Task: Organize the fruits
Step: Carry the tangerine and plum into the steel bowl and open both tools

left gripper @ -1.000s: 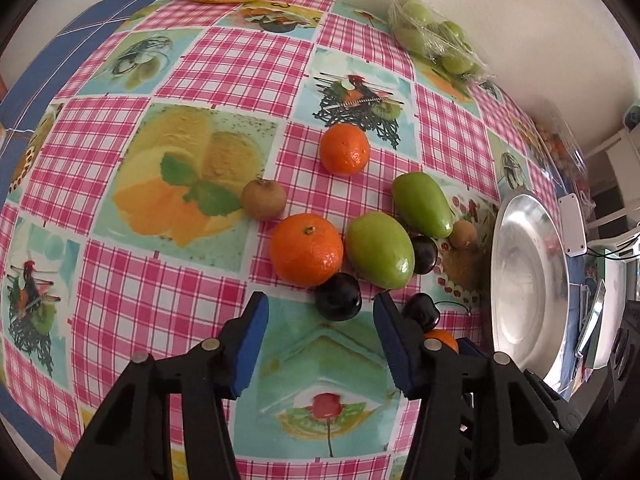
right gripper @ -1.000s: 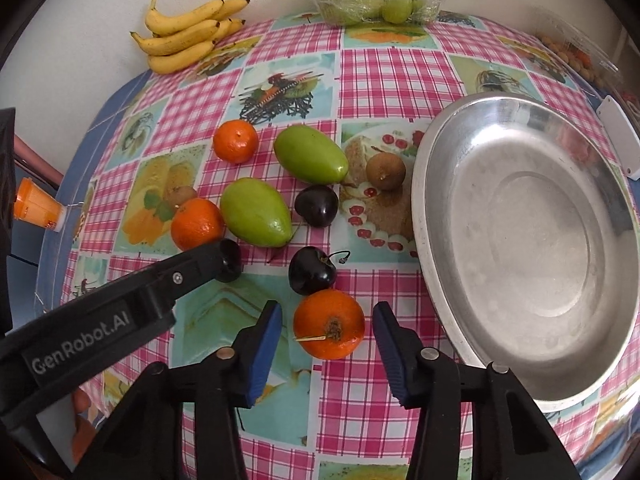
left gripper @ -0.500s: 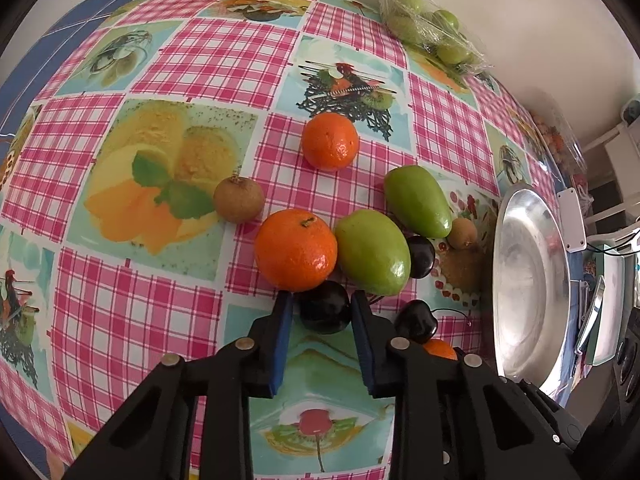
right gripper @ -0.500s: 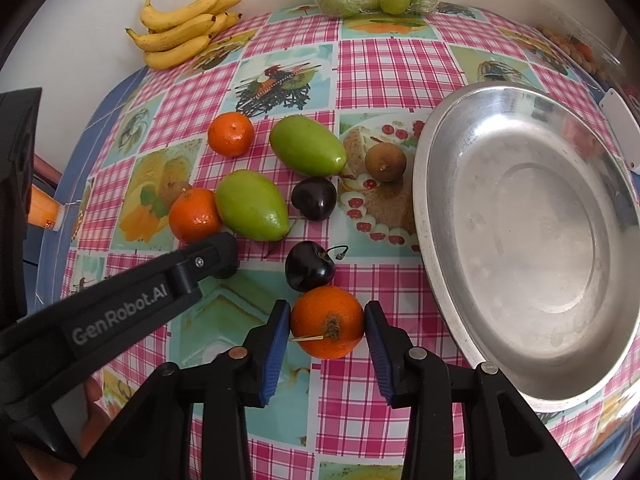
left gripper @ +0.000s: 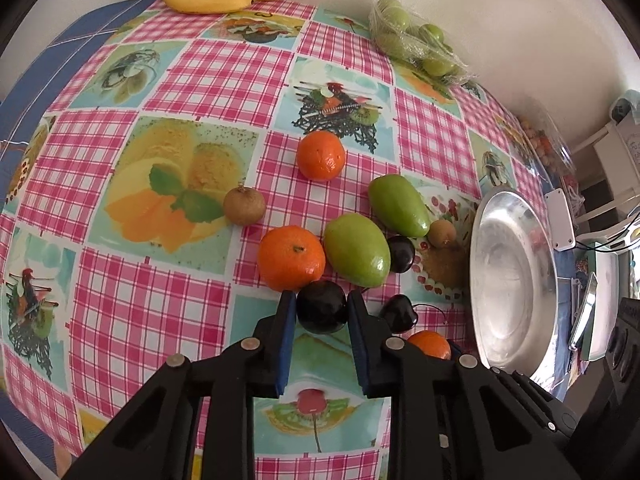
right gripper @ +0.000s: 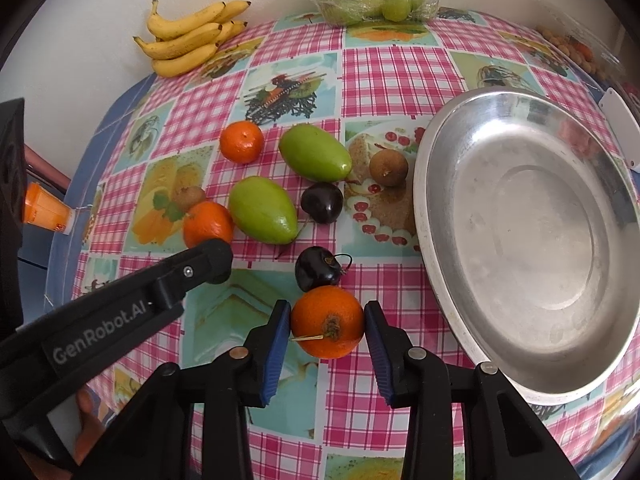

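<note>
My left gripper (left gripper: 322,309) is shut on a dark plum (left gripper: 322,314) that rests on the checked tablecloth, just in front of an orange (left gripper: 291,258) and a green mango (left gripper: 357,250). In the right wrist view, my right gripper (right gripper: 326,320) has both blue pads pressed on another orange (right gripper: 327,322), stem end facing me, also down on the cloth. A second dark plum (right gripper: 317,268) with a stem lies just beyond it. The steel dish (right gripper: 540,240) sits bare to the right. The left gripper's finger (right gripper: 208,258) reaches in from the left and hides its plum there.
Loose on the cloth lie another mango (right gripper: 314,153), a third orange (right gripper: 241,142), two kiwis (right gripper: 388,168) (left gripper: 244,206) and a third plum (right gripper: 322,202). Bananas (right gripper: 188,38) and a wrapped tray of green fruit (right gripper: 372,0) stand against the back wall.
Both grippers went from open to shut: the left moved forward onto the dark plum, the right closed on the orange where it stood.
</note>
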### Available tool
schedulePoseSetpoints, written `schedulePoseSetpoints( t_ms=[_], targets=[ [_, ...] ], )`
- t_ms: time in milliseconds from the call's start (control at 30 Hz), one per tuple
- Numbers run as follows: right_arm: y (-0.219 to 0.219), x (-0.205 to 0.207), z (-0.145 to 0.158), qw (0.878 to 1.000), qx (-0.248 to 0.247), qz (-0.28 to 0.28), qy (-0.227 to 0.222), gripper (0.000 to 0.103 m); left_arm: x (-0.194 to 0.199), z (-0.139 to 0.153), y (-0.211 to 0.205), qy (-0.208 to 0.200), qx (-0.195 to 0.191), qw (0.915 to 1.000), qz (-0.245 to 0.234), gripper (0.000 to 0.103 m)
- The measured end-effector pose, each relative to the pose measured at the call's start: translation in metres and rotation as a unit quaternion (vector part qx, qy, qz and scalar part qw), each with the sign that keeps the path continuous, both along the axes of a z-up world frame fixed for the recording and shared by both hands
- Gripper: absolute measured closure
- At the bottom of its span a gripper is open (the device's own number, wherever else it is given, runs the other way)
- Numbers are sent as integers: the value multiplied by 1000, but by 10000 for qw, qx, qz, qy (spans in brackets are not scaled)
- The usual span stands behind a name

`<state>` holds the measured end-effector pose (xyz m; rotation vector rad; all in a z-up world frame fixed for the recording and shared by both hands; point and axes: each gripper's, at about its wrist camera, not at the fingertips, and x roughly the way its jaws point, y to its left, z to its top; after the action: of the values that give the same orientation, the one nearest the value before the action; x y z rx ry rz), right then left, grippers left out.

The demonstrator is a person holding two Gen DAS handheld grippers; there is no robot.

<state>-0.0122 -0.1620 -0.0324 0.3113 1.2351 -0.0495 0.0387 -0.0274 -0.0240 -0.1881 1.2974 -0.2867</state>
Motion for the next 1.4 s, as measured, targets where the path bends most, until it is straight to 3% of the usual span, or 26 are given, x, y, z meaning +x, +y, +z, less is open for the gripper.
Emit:
schedulePoseSetpoints(
  t_ms=[267, 700, 1167, 1400],
  targets=[
    [-5, -7, 33, 9986, 0, -318, -434, 63, -7, 32, 1, -429, -35, 9991, 14, 76],
    [-59, 11, 50, 9913, -71, -1261, -380, 63, 19, 63, -53, -594, -106, 9978, -262, 76],
    [-156, -16, 32, 9672, -489, -2493, -89, 62, 4, 42, -137, -579, -81, 9904, -1254, 76],
    [-171, -29, 21, 9601, -499, -2749, 129, 62, -6, 25, -156, -418, -68, 9877, -1506, 76]
  ],
)
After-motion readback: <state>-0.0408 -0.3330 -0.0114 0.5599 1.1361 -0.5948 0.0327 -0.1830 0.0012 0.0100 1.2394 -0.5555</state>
